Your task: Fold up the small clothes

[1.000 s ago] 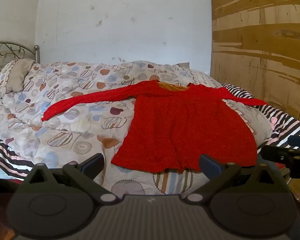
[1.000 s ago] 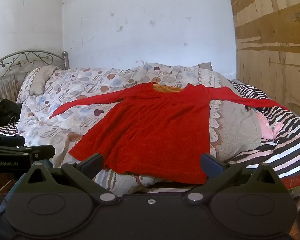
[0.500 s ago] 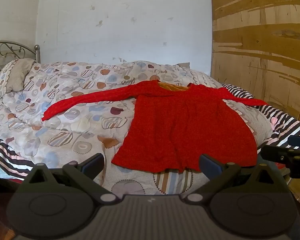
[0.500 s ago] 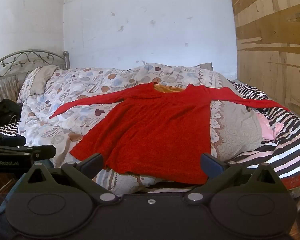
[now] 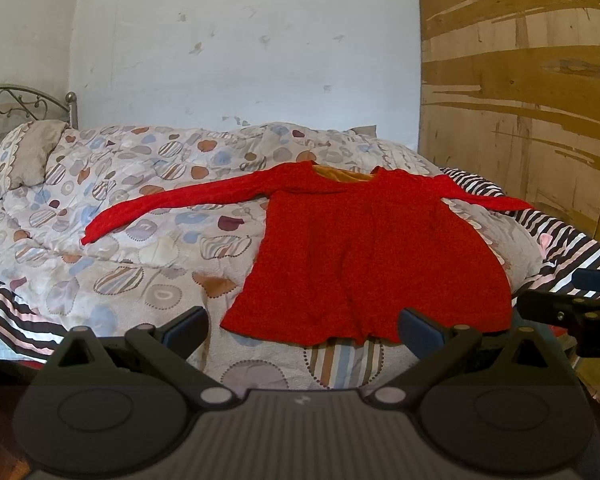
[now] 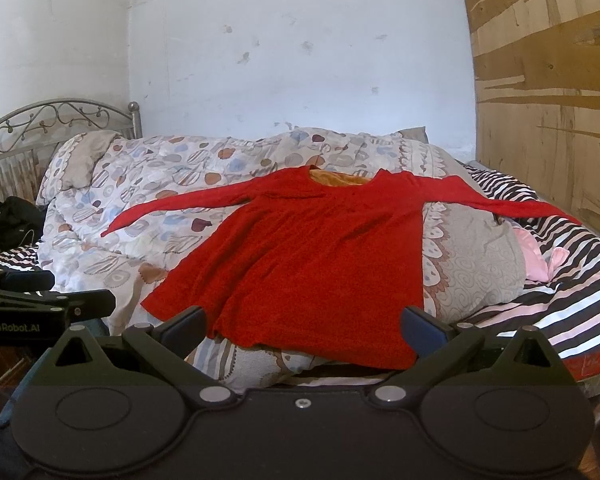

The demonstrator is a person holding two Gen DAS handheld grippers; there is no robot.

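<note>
Risk of pinching quilt along with fabric at lumpy hem of red top, spread flat on bed with sleeves out, left gripper and right gripper both spread, empty, short of it.

The right gripper pokes in at the left wrist view's edge — its fingertips are cut off. The red top has its hem partly hidden behind the fingers, and the dark bundle stays unidentifiable.
</note>
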